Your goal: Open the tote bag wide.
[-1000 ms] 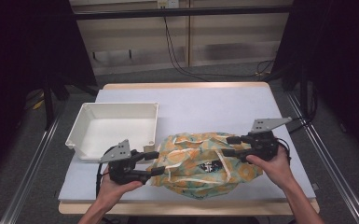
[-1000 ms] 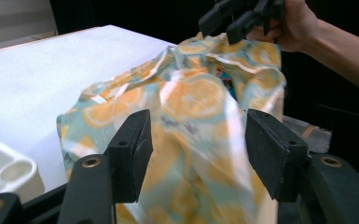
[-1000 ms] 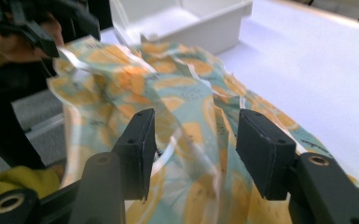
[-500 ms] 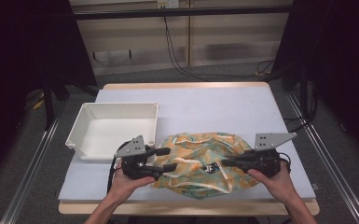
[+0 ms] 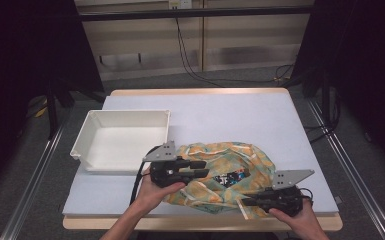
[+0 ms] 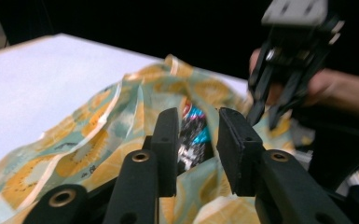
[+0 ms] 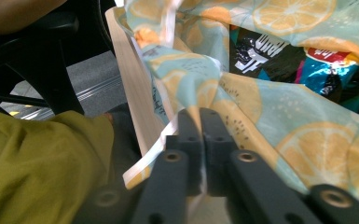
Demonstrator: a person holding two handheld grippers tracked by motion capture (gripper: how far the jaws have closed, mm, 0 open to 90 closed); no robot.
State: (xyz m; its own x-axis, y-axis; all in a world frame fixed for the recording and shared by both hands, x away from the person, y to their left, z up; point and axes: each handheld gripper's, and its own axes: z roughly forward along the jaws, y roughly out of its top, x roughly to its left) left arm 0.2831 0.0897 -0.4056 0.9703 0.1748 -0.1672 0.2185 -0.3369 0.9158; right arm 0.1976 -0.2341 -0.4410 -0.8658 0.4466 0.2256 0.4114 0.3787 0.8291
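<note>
A: What's going on?
B: The right gripper (image 7: 200, 140) pinches the orange-print bag (image 5: 220, 172) by its hem. The left gripper (image 6: 198, 154), jaws closing but still gapped, maybe holds nothing.
A: Next?
B: Spread the mouth, reach the snack packet (image 7: 279, 53) ahead of the fingertips.

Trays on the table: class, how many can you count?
1. The white tray sits on the left part of the table, beside the orange-print bag, and looks bare inside. None seems hidden, though the bag covers some tabletop.
</note>
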